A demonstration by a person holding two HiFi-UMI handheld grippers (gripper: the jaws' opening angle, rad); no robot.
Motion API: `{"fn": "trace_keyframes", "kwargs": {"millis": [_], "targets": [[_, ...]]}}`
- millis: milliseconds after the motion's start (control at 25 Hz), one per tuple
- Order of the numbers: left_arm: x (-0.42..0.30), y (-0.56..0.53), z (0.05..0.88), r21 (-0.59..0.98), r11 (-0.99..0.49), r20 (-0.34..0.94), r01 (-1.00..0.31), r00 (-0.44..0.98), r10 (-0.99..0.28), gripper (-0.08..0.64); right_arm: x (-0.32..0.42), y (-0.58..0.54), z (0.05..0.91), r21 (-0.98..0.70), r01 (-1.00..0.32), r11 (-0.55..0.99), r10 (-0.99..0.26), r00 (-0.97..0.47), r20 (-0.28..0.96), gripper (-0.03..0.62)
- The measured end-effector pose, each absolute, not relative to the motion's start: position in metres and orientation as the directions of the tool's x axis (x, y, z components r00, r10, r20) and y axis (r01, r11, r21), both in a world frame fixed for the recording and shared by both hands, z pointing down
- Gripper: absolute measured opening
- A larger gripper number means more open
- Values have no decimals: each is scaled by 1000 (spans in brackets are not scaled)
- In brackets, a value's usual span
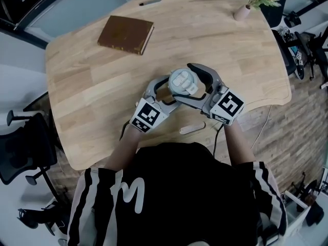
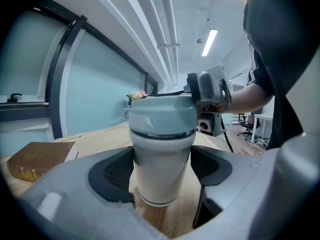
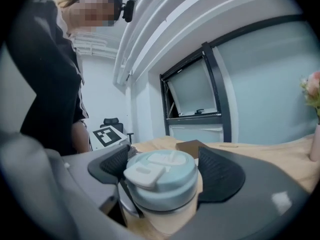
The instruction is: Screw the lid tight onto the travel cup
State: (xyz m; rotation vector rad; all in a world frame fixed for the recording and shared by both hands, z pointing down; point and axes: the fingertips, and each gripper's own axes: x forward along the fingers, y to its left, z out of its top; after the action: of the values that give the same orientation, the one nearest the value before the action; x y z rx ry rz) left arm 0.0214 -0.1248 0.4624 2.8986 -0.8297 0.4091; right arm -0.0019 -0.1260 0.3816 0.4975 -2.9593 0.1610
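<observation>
The travel cup stands upright on the wooden table (image 1: 92, 86) near its front edge, with its pale blue lid (image 1: 183, 80) on top. In the left gripper view the cream cup body (image 2: 162, 166) sits between the dark pads, which press on both its sides; my left gripper (image 2: 162, 179) is shut on it, low down. My right gripper (image 3: 161, 171) comes from the right at lid height. Its pads lie against both sides of the lid (image 3: 160, 176), whose white flip tab faces the camera. In the head view the left gripper (image 1: 168, 92) and right gripper (image 1: 186, 83) meet at the cup.
A brown book (image 1: 126, 34) lies at the table's back left. A small vase of flowers (image 1: 242, 12) stands at the back right. A little white oblong thing (image 1: 192, 128) lies by the front edge, next to my right gripper. An office chair (image 1: 20, 147) is left of the table.
</observation>
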Motion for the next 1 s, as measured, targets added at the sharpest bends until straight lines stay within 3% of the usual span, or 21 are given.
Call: {"fn": "trace_keyframes", "kwargs": {"millis": [240, 1000], "targets": [[22, -125, 461, 20, -848, 287, -530, 815, -503, 362, -6, -128, 381, -116, -270, 956, -251, -955, 160, 425], [22, -125, 461, 17, -845, 283, -535, 813, -509, 362, -5, -129, 380, -68, -391, 918, -376, -913, 160, 430]]}}
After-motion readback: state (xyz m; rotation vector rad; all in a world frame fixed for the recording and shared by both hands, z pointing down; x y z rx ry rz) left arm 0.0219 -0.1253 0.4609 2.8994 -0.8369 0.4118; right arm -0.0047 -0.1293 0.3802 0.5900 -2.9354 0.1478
